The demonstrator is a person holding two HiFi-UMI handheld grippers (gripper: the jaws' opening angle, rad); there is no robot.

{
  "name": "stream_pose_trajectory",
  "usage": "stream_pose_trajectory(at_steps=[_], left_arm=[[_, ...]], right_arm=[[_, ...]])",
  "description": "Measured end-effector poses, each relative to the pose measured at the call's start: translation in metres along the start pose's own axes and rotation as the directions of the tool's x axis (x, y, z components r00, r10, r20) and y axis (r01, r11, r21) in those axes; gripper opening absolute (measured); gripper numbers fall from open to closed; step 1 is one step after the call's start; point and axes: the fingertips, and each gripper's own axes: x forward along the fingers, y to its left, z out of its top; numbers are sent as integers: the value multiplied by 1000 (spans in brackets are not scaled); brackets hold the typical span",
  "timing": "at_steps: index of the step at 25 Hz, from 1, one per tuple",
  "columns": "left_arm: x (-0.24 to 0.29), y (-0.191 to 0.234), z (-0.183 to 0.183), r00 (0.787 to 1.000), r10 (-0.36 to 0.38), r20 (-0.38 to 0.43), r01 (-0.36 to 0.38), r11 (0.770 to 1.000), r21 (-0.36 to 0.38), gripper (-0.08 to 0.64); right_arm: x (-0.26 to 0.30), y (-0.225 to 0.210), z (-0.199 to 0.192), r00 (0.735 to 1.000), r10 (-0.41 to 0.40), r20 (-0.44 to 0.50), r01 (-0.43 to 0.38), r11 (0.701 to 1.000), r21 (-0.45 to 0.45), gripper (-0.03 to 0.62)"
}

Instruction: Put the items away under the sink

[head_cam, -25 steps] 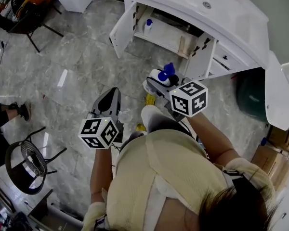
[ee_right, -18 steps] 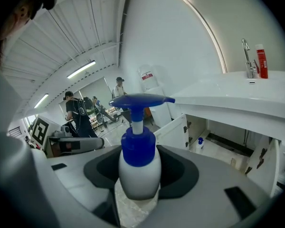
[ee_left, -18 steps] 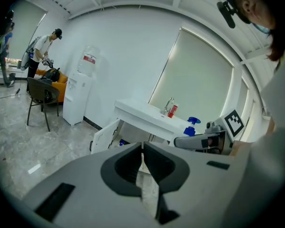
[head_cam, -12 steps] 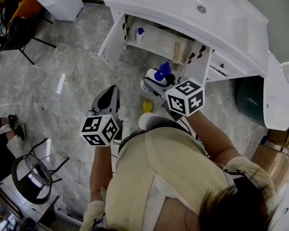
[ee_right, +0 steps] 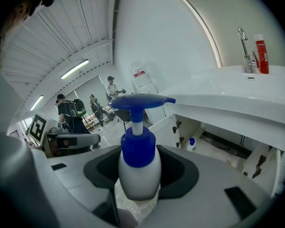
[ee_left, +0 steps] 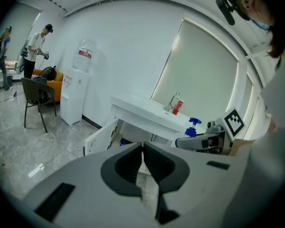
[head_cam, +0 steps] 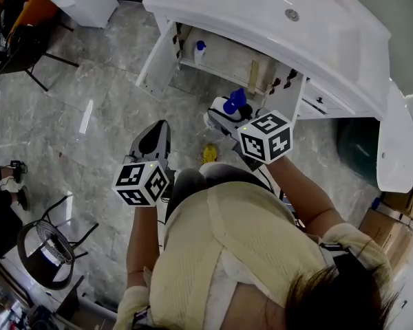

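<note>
A white pump bottle with a blue pump head (head_cam: 228, 106) (ee_right: 138, 167) stands upright between the jaws of my right gripper (head_cam: 224, 117) (ee_right: 138, 177), which is shut on its body. It hangs above the floor in front of the white sink vanity (head_cam: 261, 19). Both doors of the under-sink cabinet (head_cam: 224, 57) (ee_right: 223, 144) stand open. On its shelf sits a small white bottle with a blue cap (head_cam: 200, 49) (ee_right: 192, 144). My left gripper (head_cam: 156, 135) (ee_left: 142, 158) is shut and holds nothing, to the left of the right one.
The left cabinet door (head_cam: 158, 53) and the right door (head_cam: 292, 88) swing out toward me. A faucet (ee_right: 247, 56) and a red bottle (ee_right: 261, 53) stand on the sink top. A dark bin (head_cam: 361, 136) is at the right, chairs (head_cam: 27, 26) at the left. Other people stand far back.
Both grippers have moved forward toward the vanity with the person. The vanity and the open cabinet now sit a little nearer in the head view. The bottle stays in the right grip.
</note>
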Motion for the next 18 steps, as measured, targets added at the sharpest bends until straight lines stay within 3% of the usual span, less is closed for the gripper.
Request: stream_pose_trajectory(at_steps=[13, 18], left_arm=[[39, 27, -21, 997, 14, -76, -17, 999, -29, 48], [74, 35, -22, 994, -18, -104, 17, 1000, -16, 48]], right_arm=[[40, -55, -15, 996, -69, -61, 72, 997, 35, 210], [57, -75, -16, 992, -106, -71, 111, 992, 66, 210]])
